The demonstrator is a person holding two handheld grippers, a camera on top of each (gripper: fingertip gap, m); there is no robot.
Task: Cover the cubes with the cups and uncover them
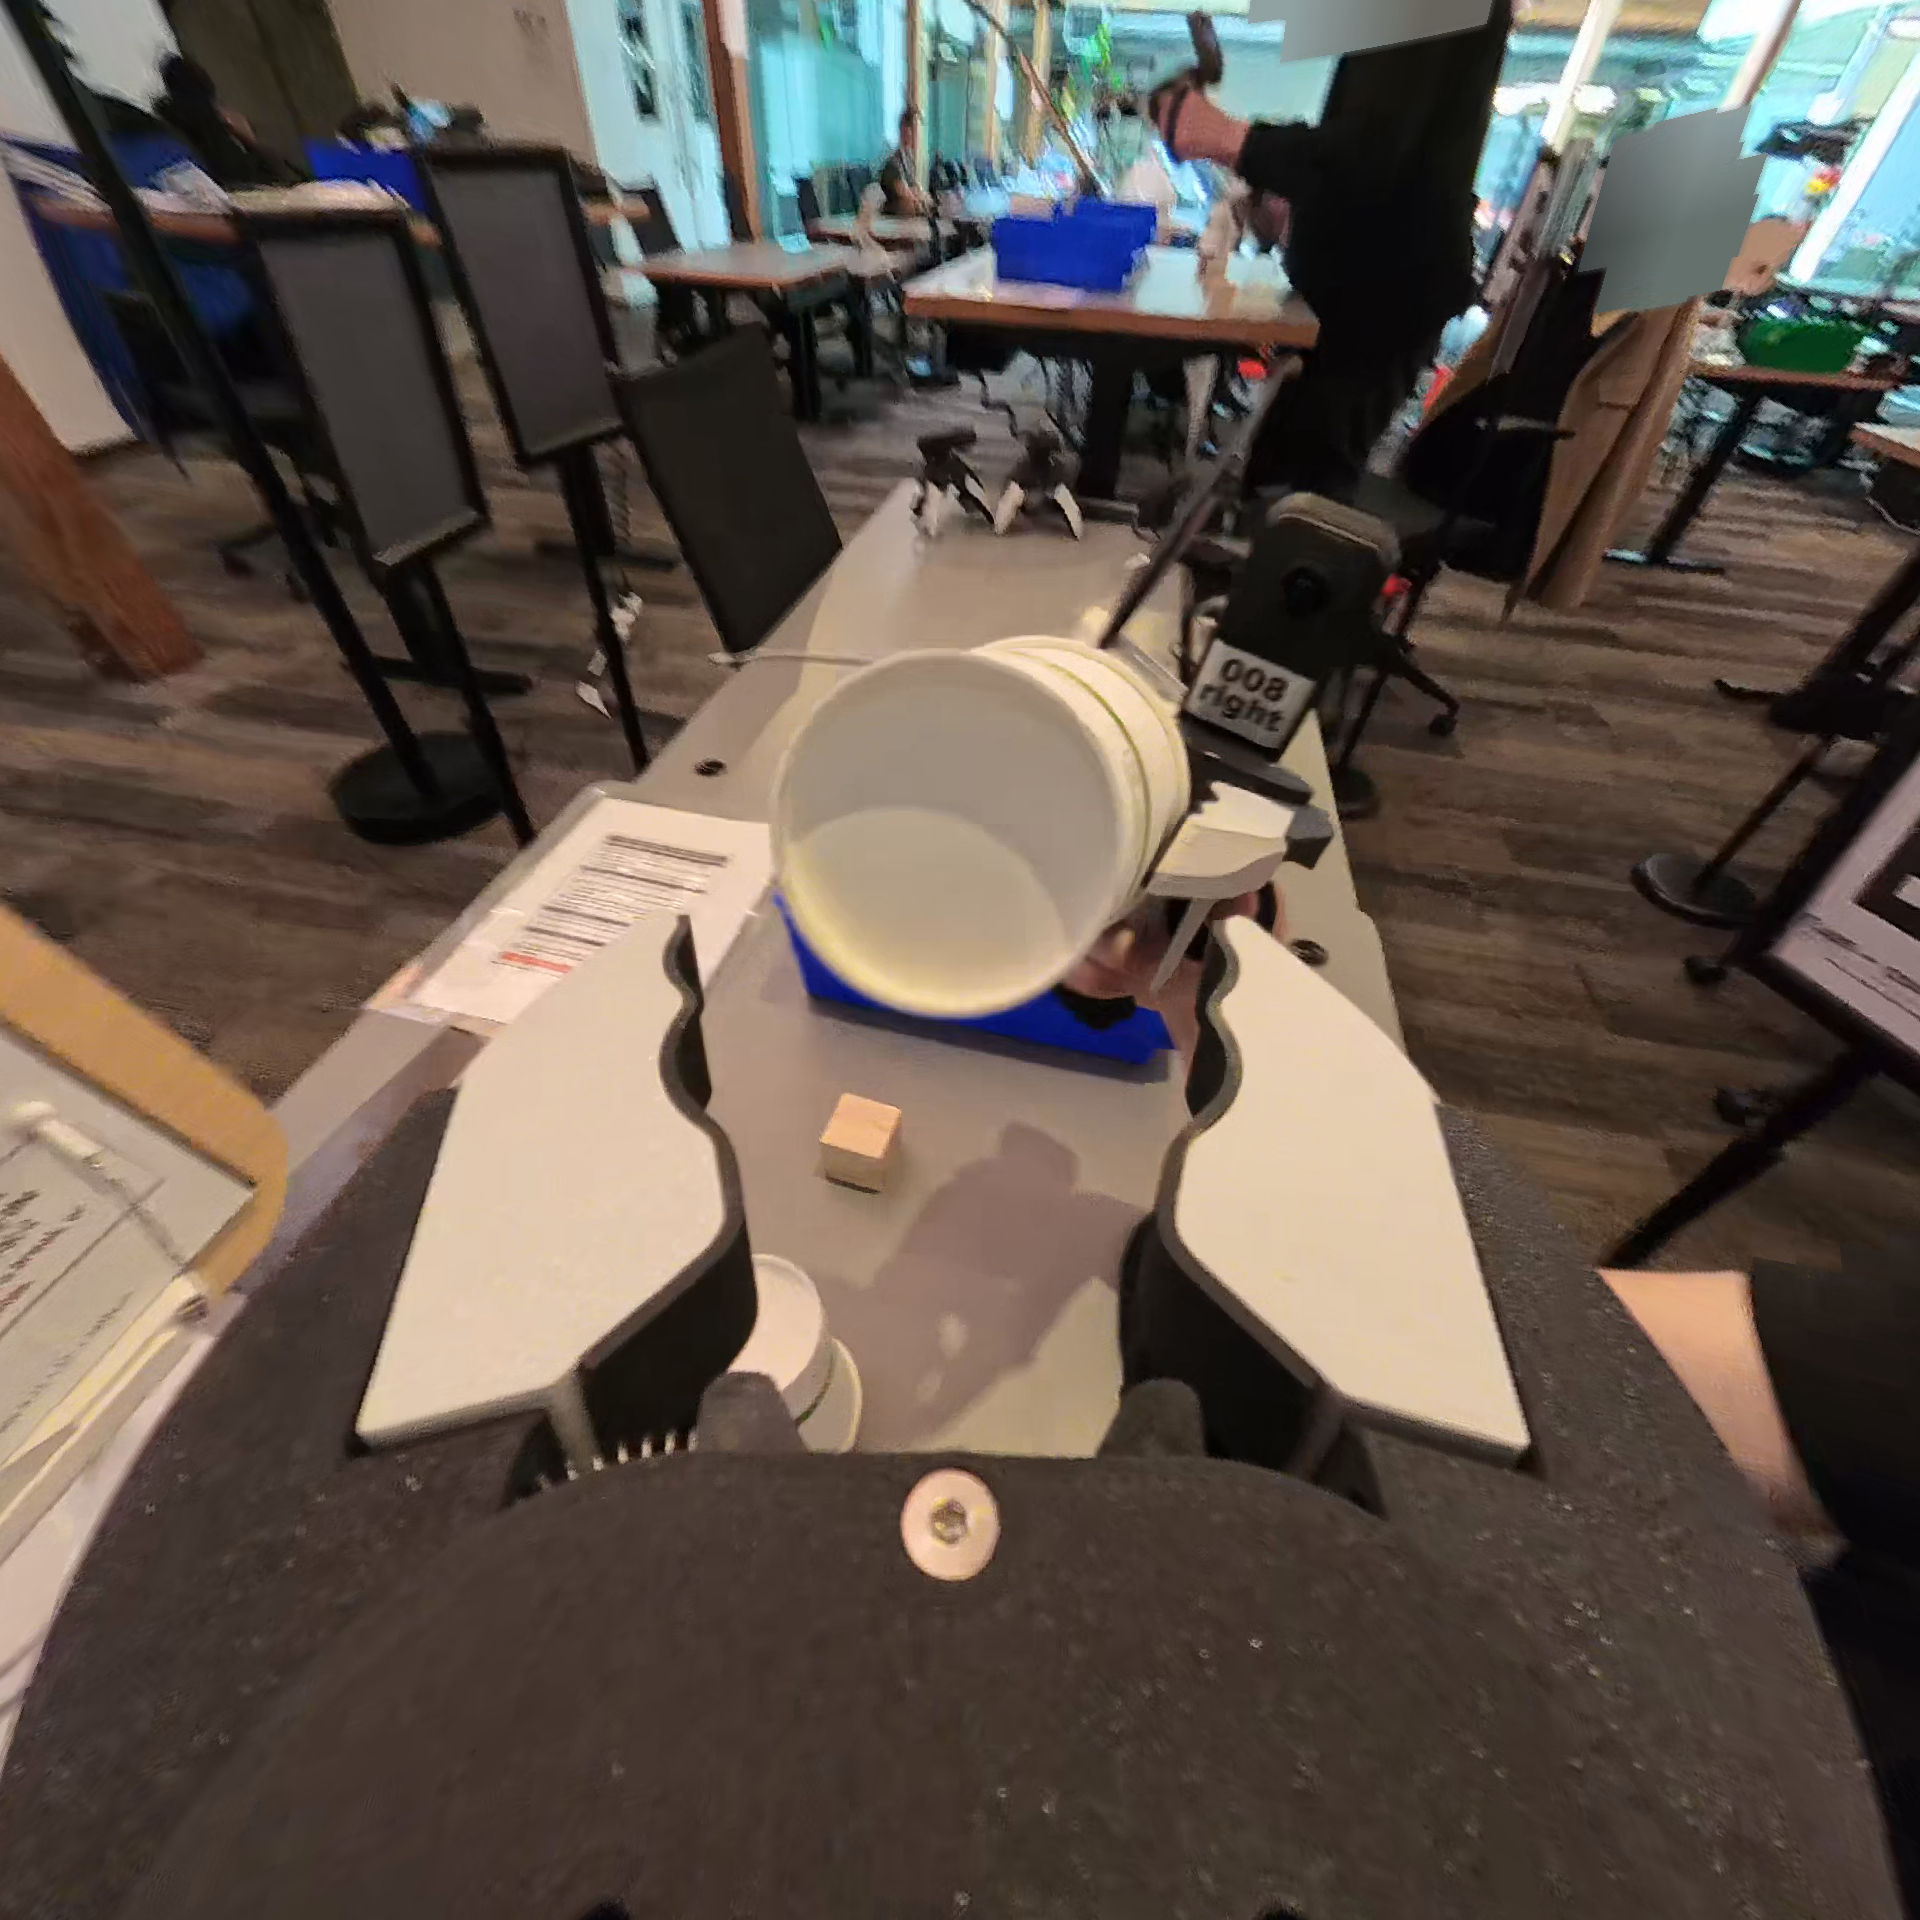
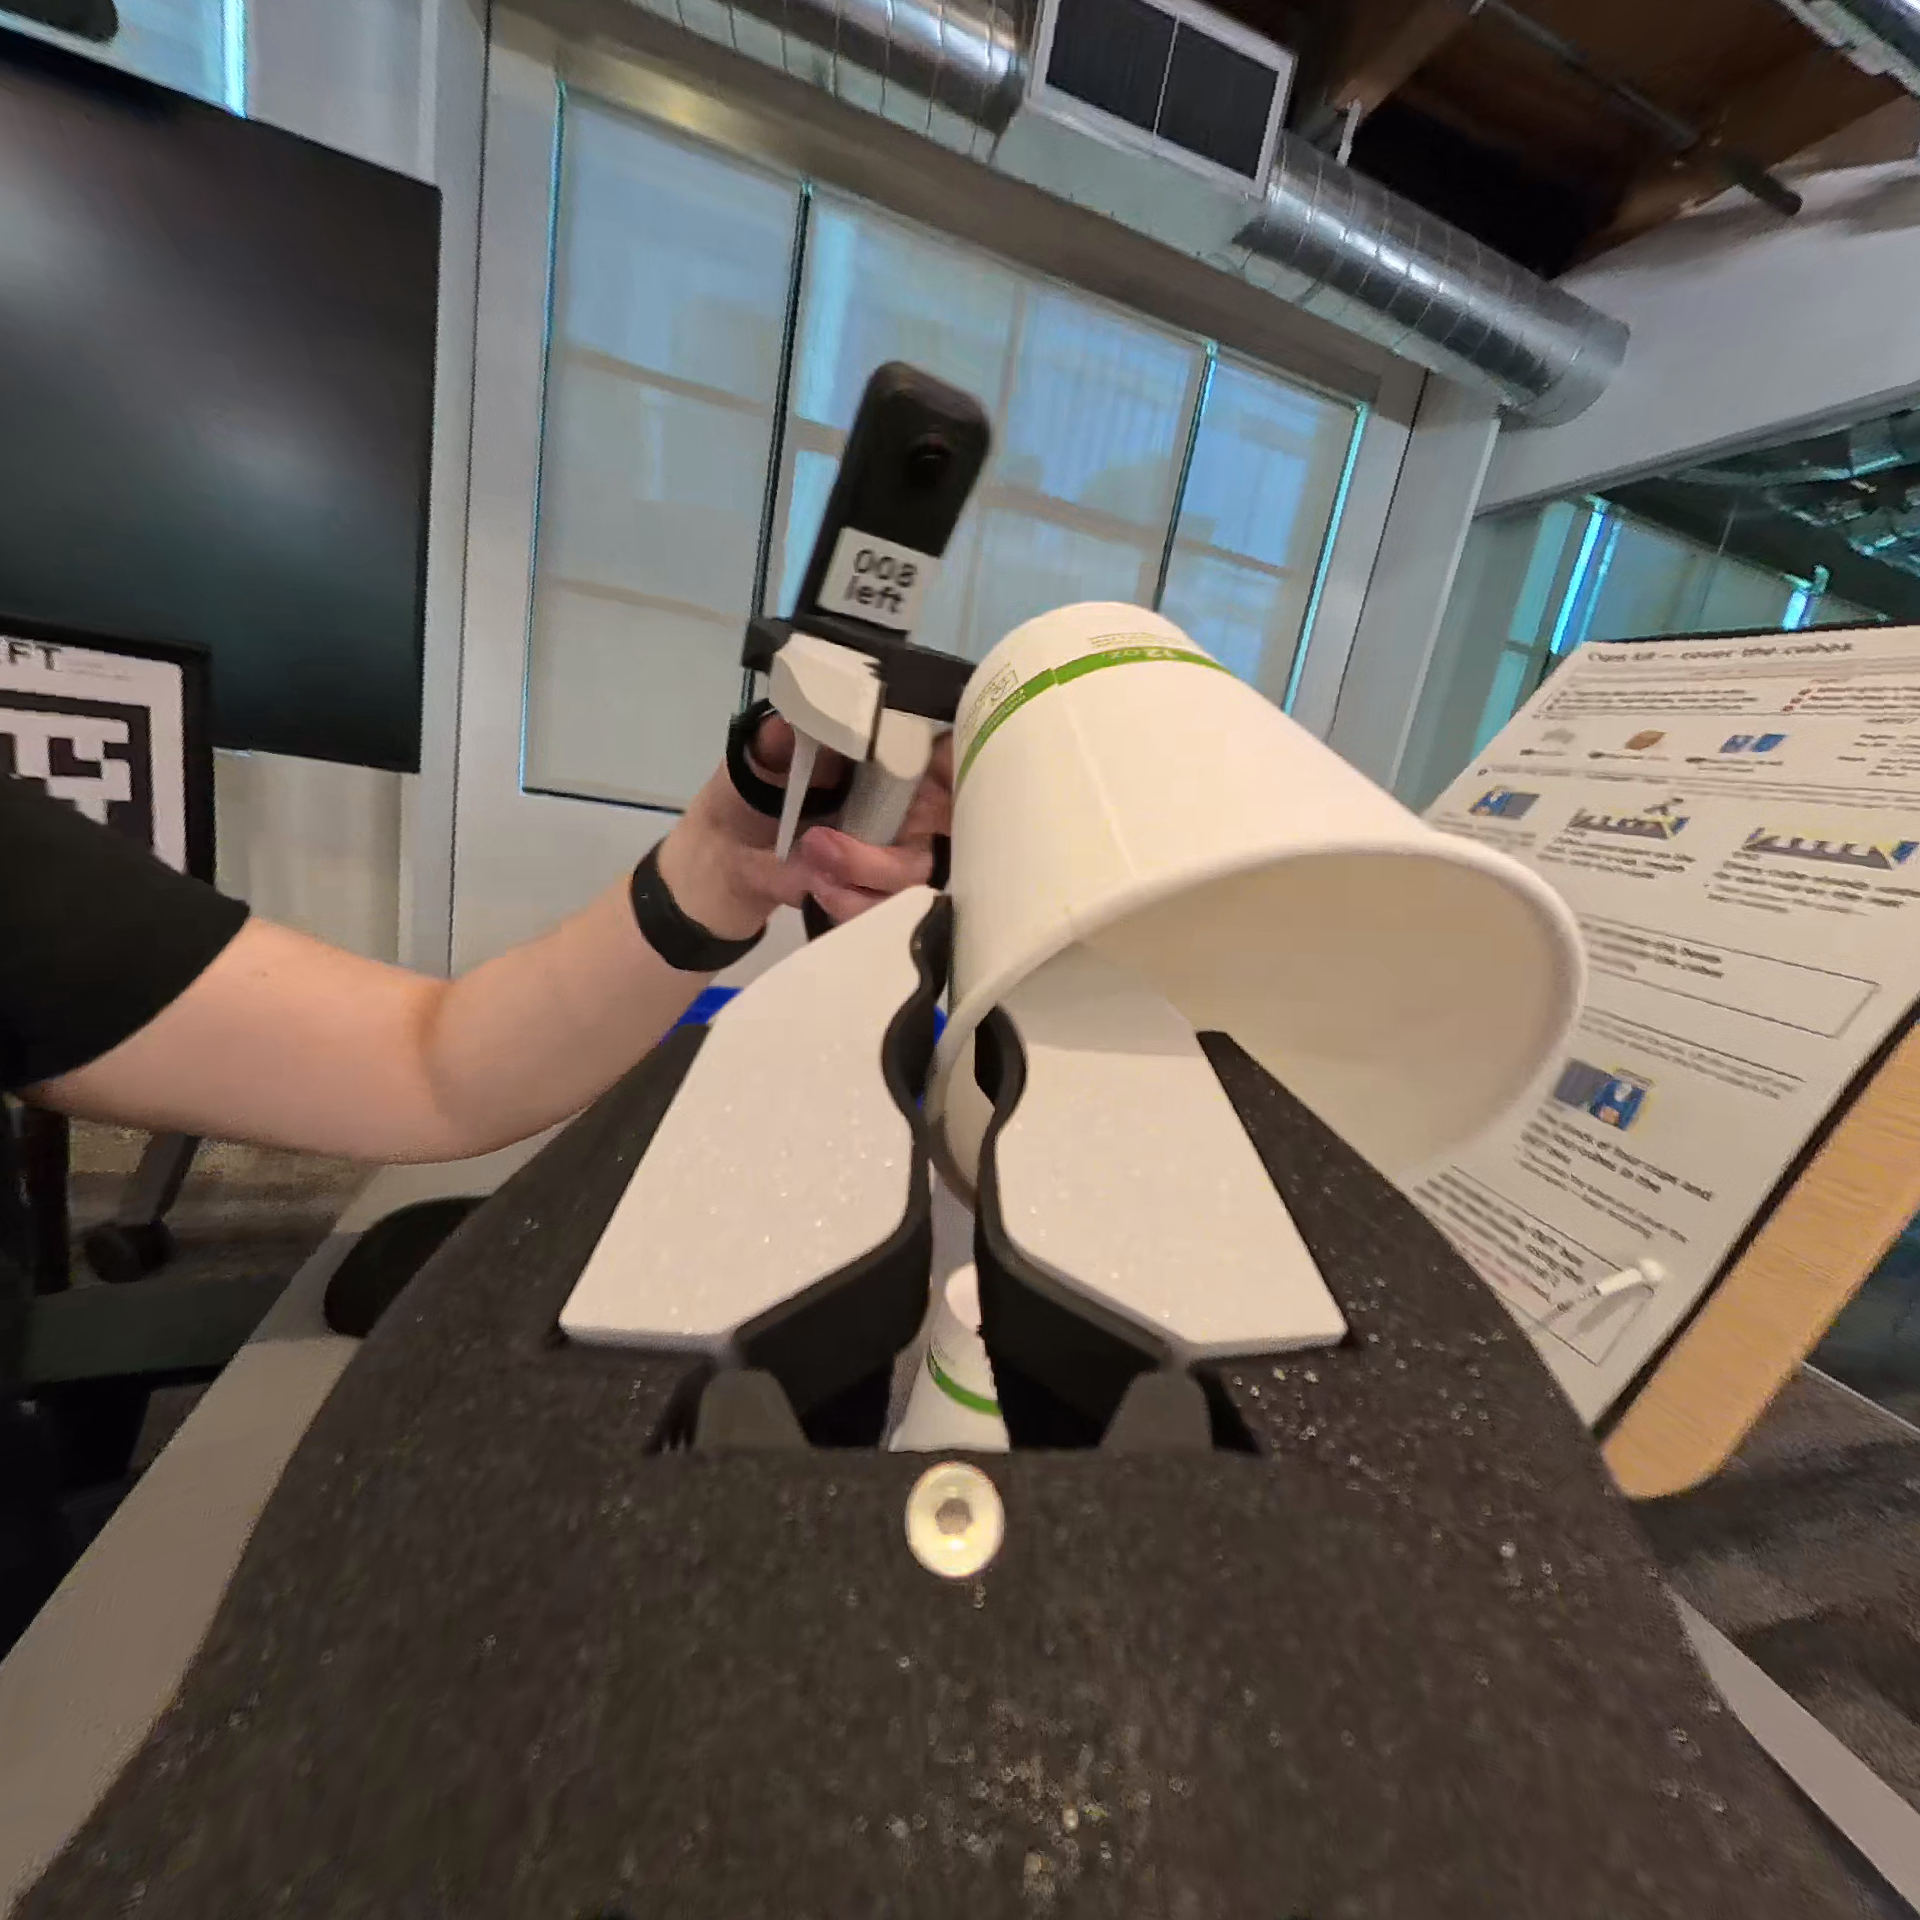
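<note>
Grey table [image 1: 1039, 623]: cube [image 1: 860, 1140] bare, uncovered, between wide-open empty left gripper [image 1: 951, 1049] fingers. Right gripper [image 2: 951, 1049] pinches tilted cup [image 2: 1226, 883] by rim, airborne. Second cup [image 1: 800, 1351] stands inverted nearby. Covering probably pending.

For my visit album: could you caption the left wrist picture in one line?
Right gripper holds a white paper cup tilted above a grey table, where a small wooden cube sits uncovered between the left gripper's open fingers.

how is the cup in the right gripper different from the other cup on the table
The held cup is lifted and tipped, mouth showing, pinched at its rim by the right gripper; the other cup stands upside down on the table, beside the open left gripper. Both are white with a green band.
</note>
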